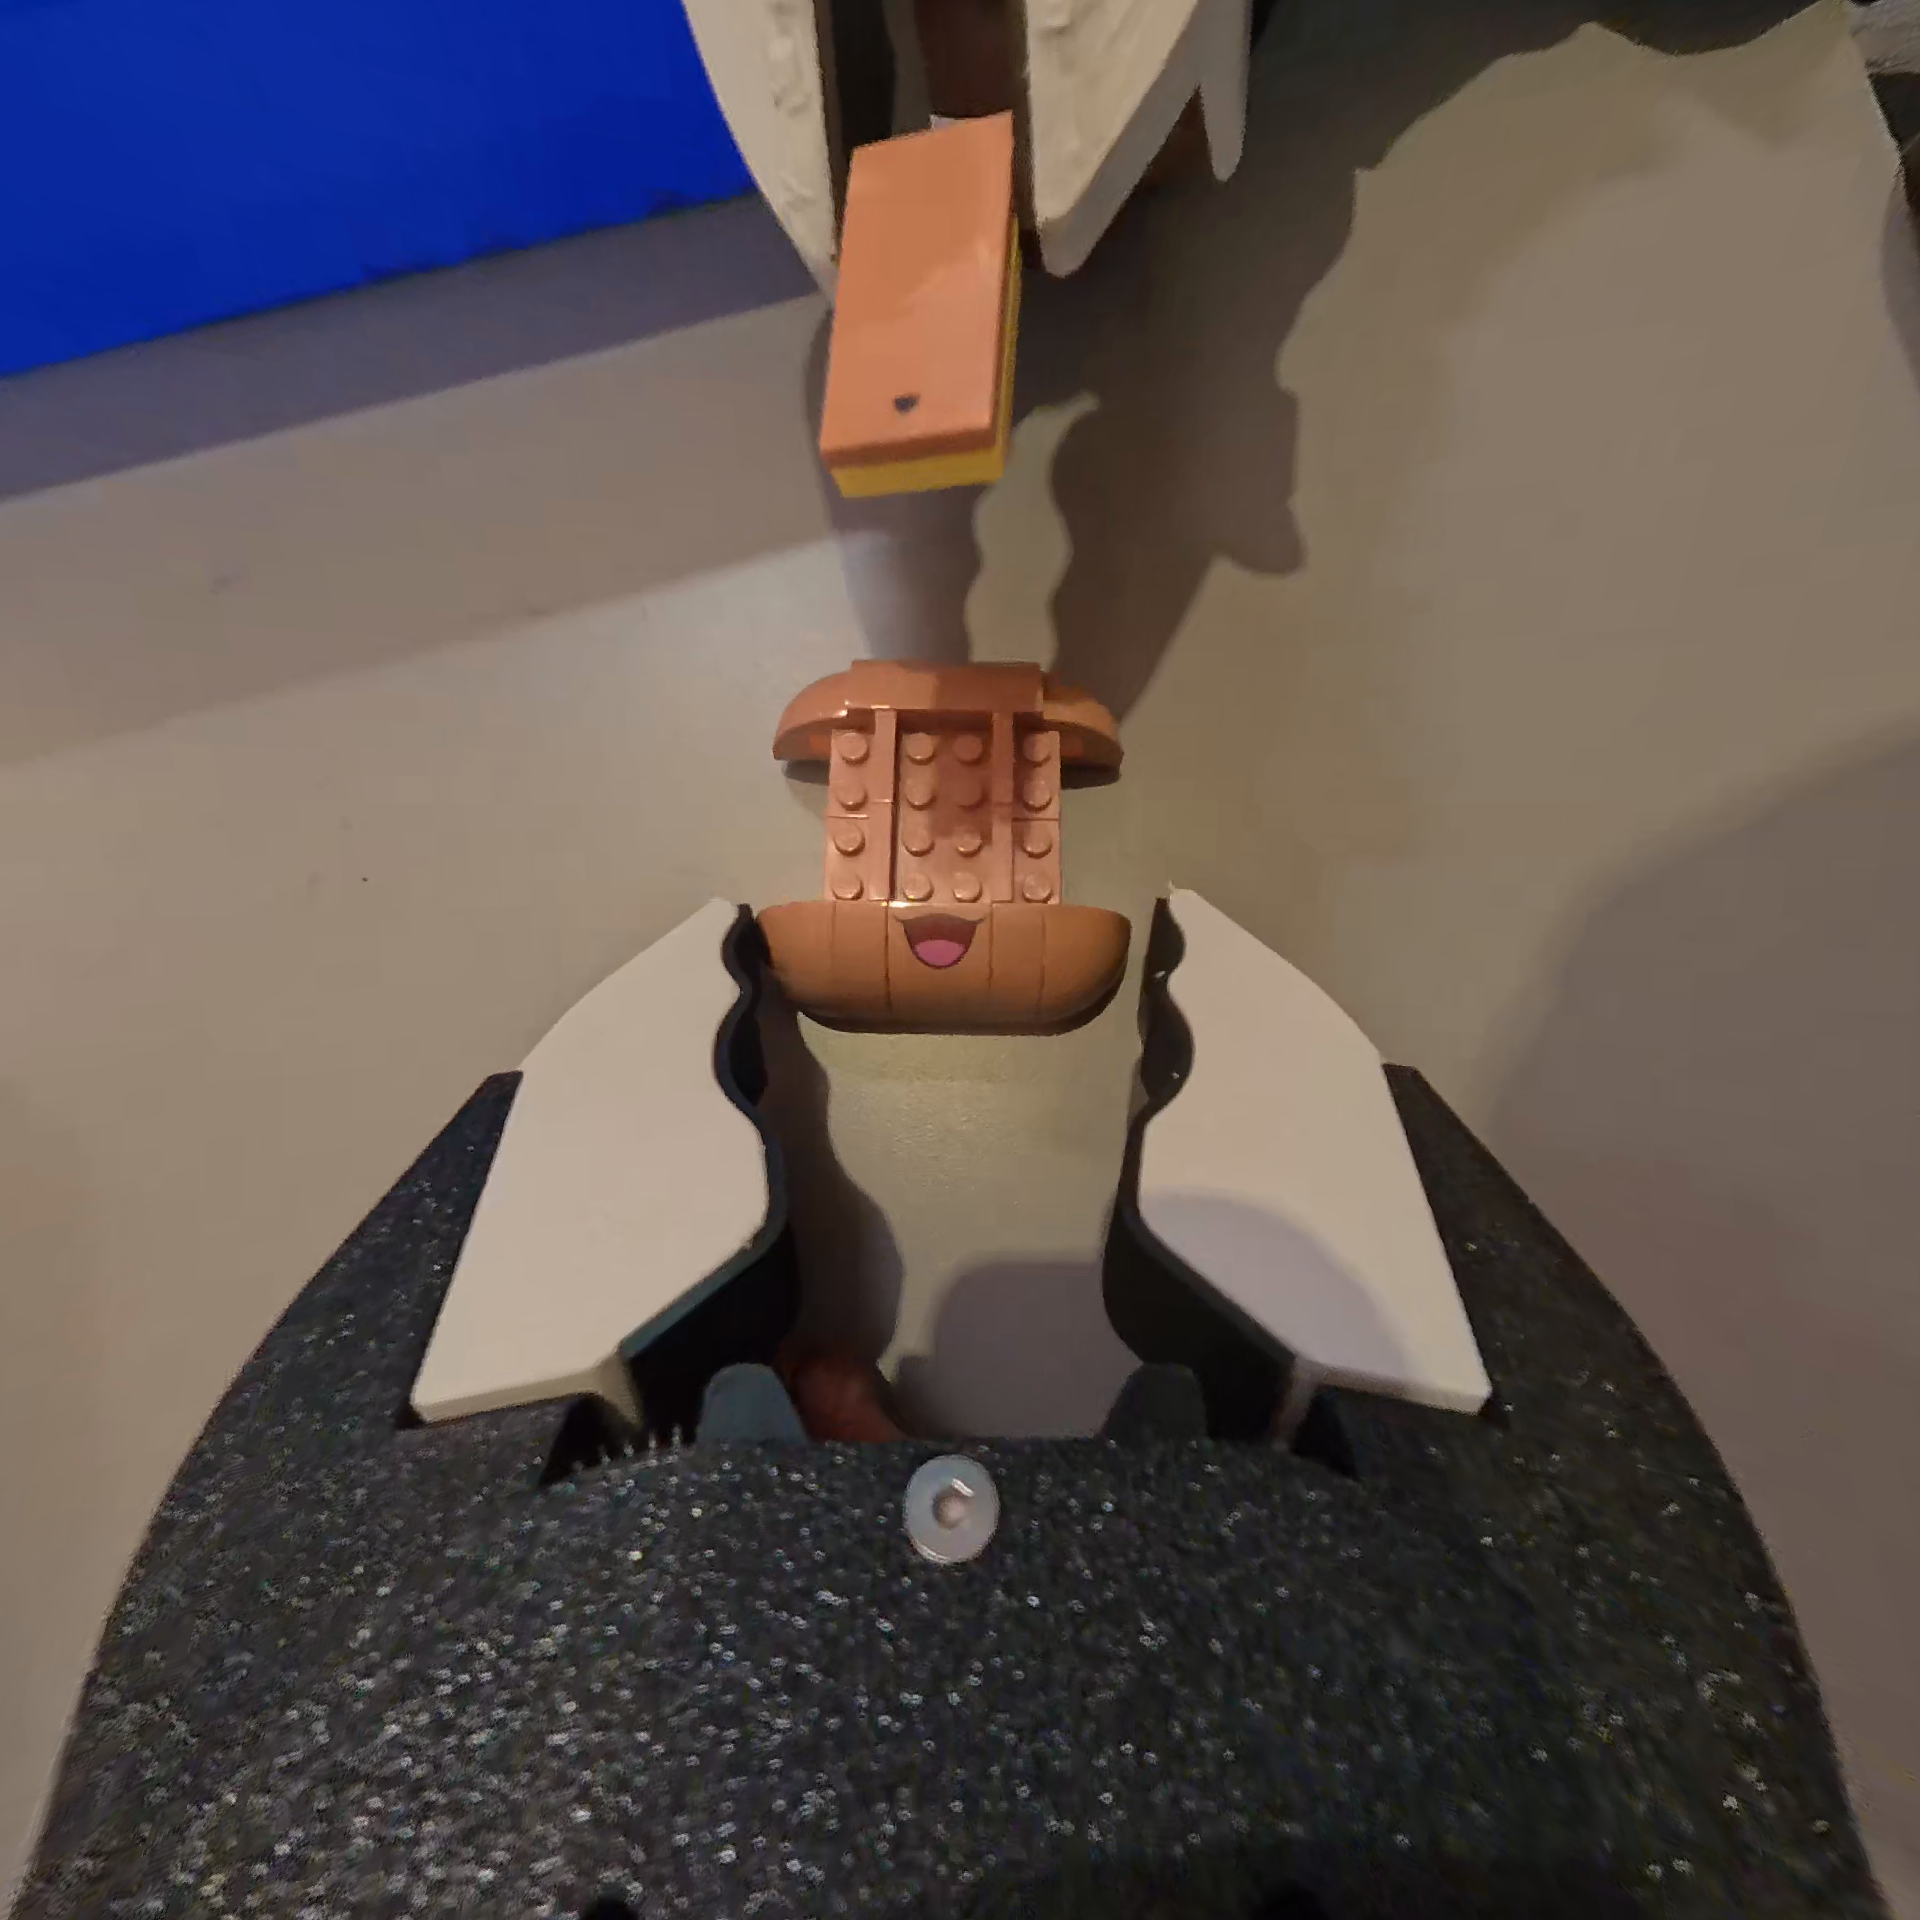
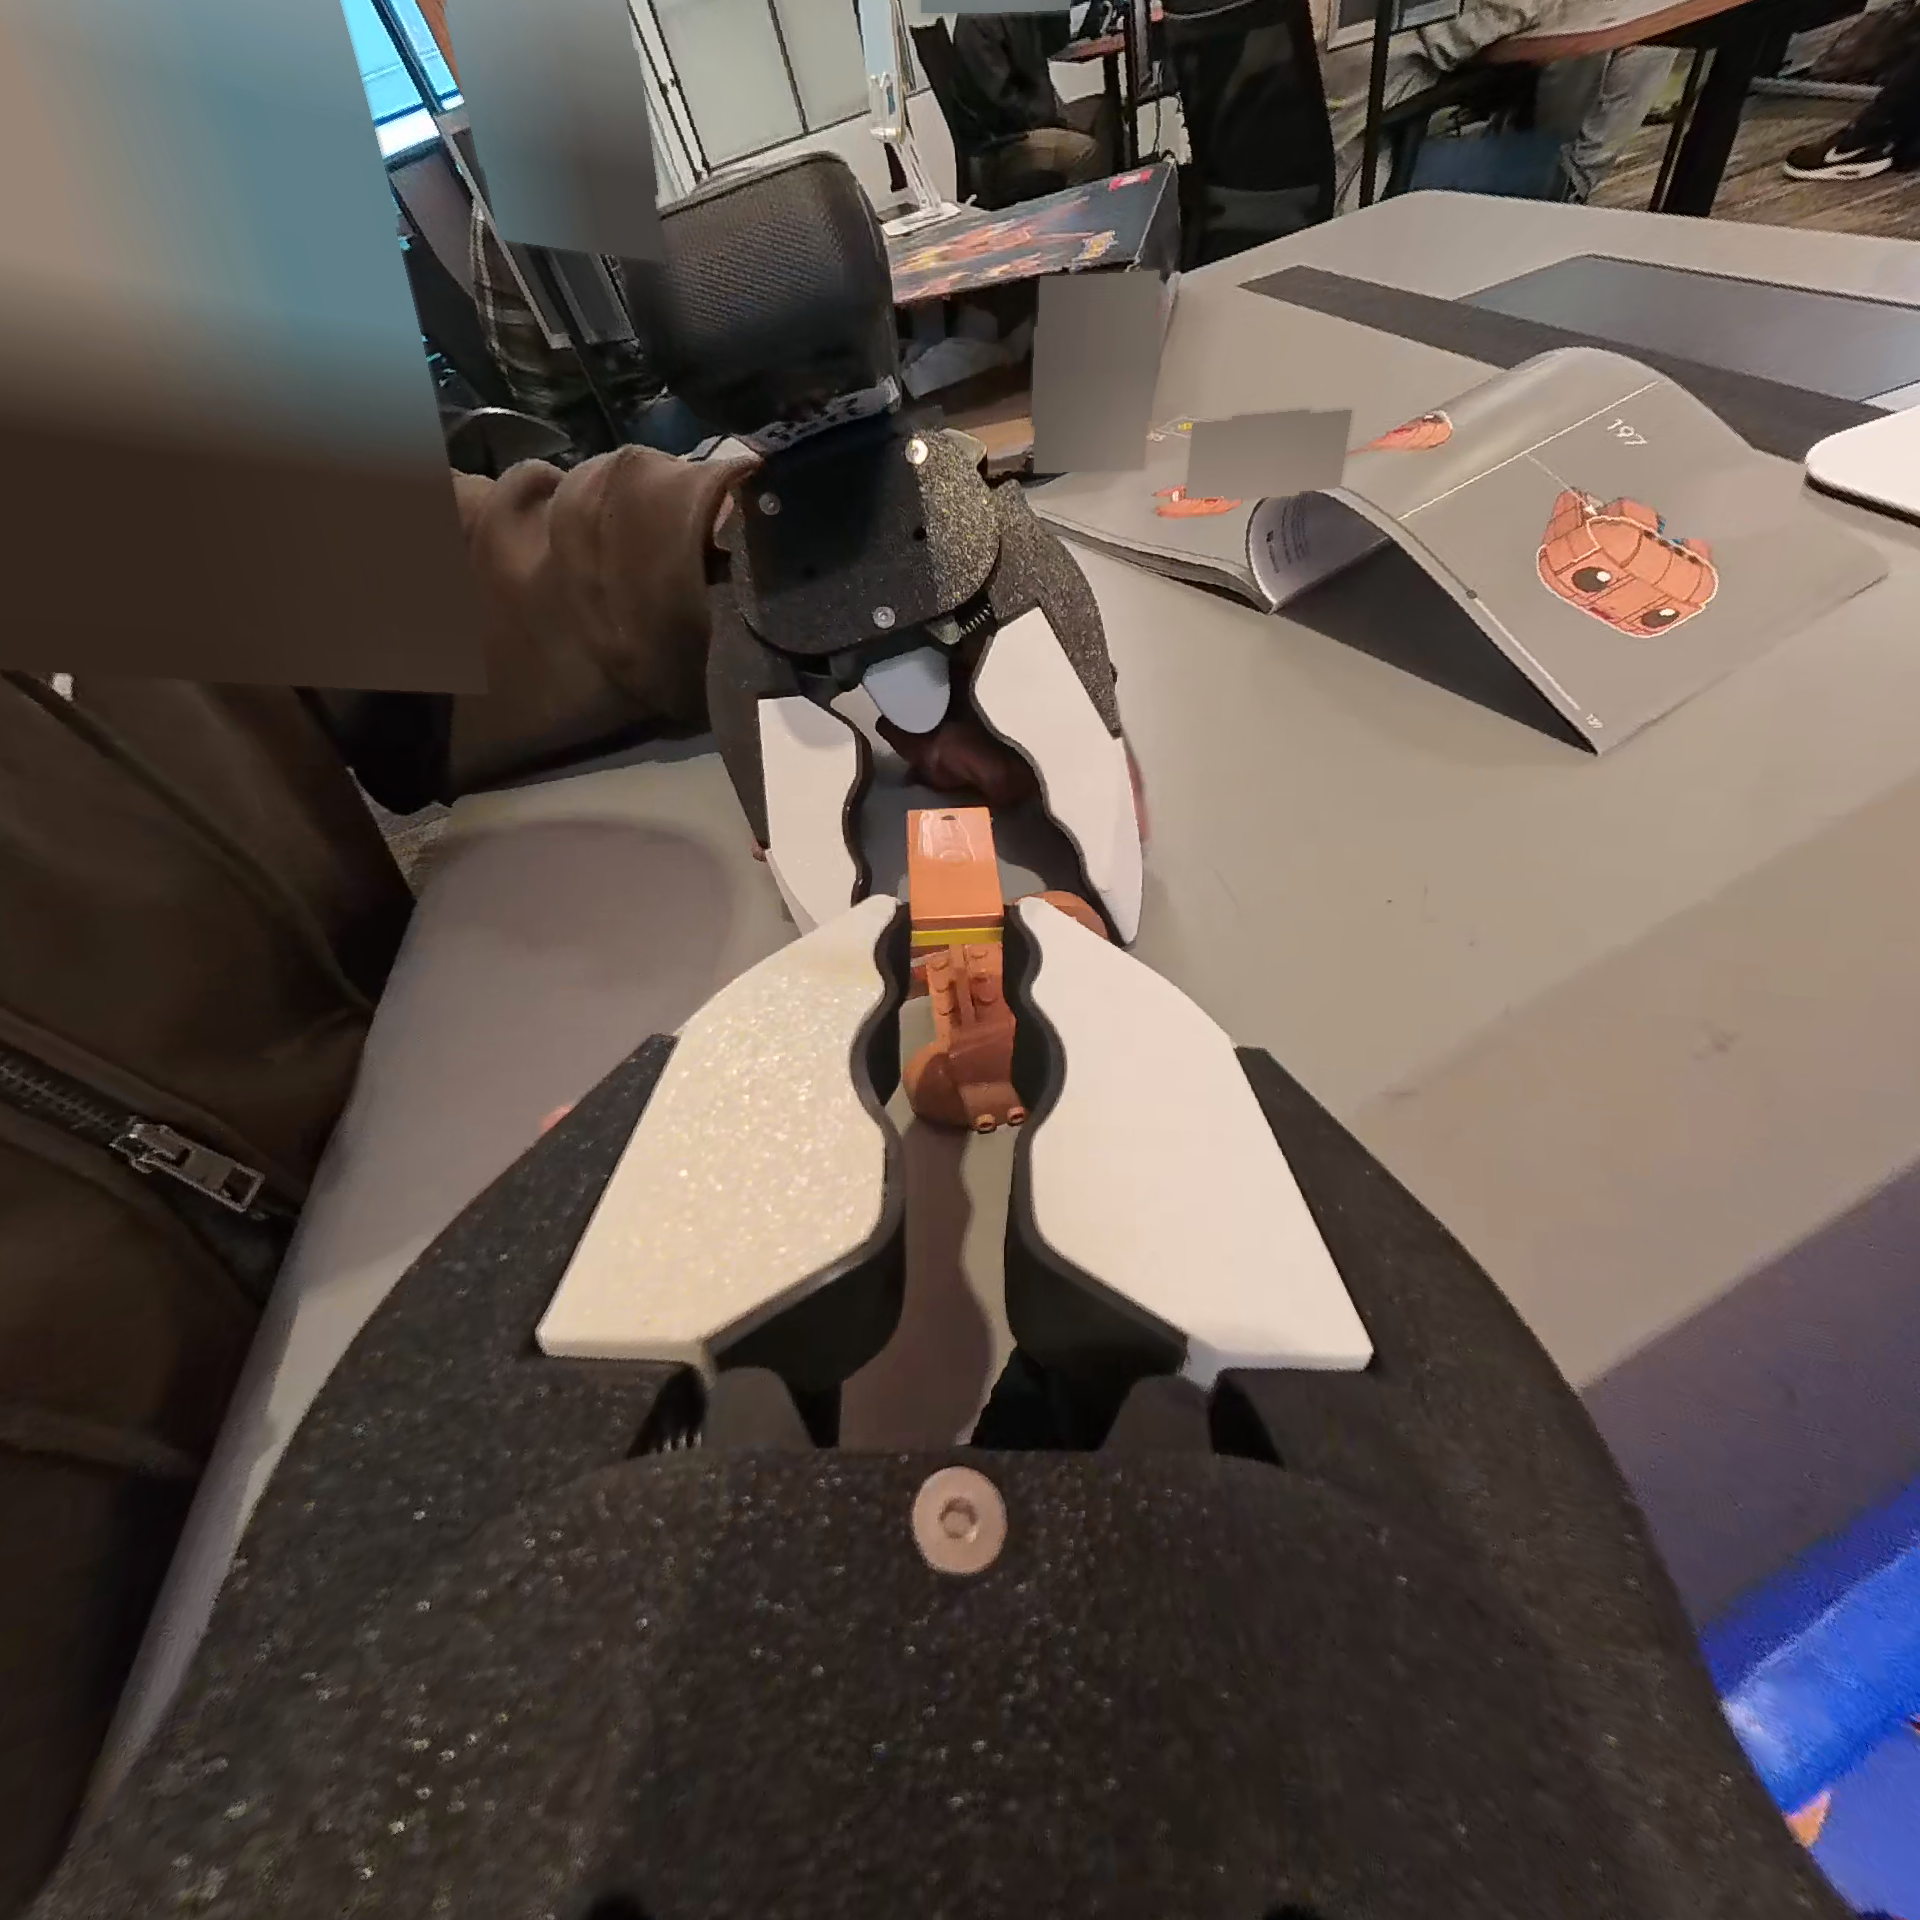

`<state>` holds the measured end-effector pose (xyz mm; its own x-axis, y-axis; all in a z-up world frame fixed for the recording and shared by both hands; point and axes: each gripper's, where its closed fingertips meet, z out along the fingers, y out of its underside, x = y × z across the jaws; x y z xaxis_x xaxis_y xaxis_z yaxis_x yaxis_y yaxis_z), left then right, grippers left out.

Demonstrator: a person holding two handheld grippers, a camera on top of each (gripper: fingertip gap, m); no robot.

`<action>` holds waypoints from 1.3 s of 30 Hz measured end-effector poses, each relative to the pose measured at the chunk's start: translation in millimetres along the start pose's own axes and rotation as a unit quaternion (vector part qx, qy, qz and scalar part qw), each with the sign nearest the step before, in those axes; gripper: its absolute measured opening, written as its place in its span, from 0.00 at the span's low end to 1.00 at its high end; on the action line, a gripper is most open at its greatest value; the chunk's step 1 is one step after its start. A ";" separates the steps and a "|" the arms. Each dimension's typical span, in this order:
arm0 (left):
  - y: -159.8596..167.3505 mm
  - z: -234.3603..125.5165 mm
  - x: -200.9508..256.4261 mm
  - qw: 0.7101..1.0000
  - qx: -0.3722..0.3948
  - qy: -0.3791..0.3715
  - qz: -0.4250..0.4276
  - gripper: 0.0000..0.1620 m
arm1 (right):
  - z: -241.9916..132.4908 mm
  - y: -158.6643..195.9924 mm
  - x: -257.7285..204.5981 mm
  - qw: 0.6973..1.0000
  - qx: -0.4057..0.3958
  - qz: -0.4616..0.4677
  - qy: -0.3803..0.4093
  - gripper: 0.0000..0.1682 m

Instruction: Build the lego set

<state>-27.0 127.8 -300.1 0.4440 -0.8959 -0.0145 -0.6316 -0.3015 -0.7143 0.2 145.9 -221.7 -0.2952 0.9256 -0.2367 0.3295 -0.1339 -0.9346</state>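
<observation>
Speckled black tool (image 2: 958, 940) bodies, white scalloped fingers (image 1: 623, 1143), silver screw (image 1: 950, 1507), brown zipped jacket (image 2: 156, 1039)

From the left wrist we look steeply down, close over the grey tabletop (image 1: 312, 935). From the right wrist we look forward and lower, across that table toward a far office. Both views share the flat orange-and-yellow brick piece (image 1: 925, 312) (image 2: 951, 862) between them.

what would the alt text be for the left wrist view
The open left gripper sits over a grey table, its white fingers either side of a brown lego body with studs on top and a smiling mouth on its near face. Beyond it, the right gripper holds a flat orange-and-yellow lego piece above the table.
</observation>
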 end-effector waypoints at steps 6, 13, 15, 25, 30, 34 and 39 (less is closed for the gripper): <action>-0.9 -1.8 -1.9 1.000 0.009 -0.013 -0.002 0.42 | 2.5 6.7 -0.5 1.000 -0.023 -0.007 0.001 0.10; -5.6 -6.6 -3.0 0.998 0.034 -0.043 0.023 0.42 | 3.3 10.0 1.3 0.999 -0.033 -0.016 0.009 0.10; -6.8 -7.9 -2.0 0.998 0.040 -0.045 0.024 0.42 | 3.9 11.1 1.3 0.999 -0.036 -0.019 0.010 0.10; -5.3 -8.0 5.4 0.998 0.036 -0.046 0.016 0.42 | 10.1 28.6 1.7 0.994 -0.093 -0.051 0.023 0.10; 0.2 -3.5 13.2 0.999 0.008 -0.033 -0.011 0.42 | 10.8 31.7 1.5 0.993 -0.104 -0.055 0.025 0.10; -4.8 -6.3 9.1 0.998 0.021 -0.050 -0.033 0.42 | 9.1 31.5 4.0 0.993 -0.105 -0.054 0.030 0.10; -26.2 -12.4 9.5 0.994 0.069 -0.033 -0.078 0.38 | 8.0 29.7 3.5 0.993 -0.103 -0.054 0.029 0.10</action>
<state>-14.1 123.2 -272.9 0.5733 -0.8171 0.0603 -0.4617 -0.3830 -0.8001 1.8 142.3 -252.5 -0.2878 0.9505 -0.1170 0.4768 0.0363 -0.8782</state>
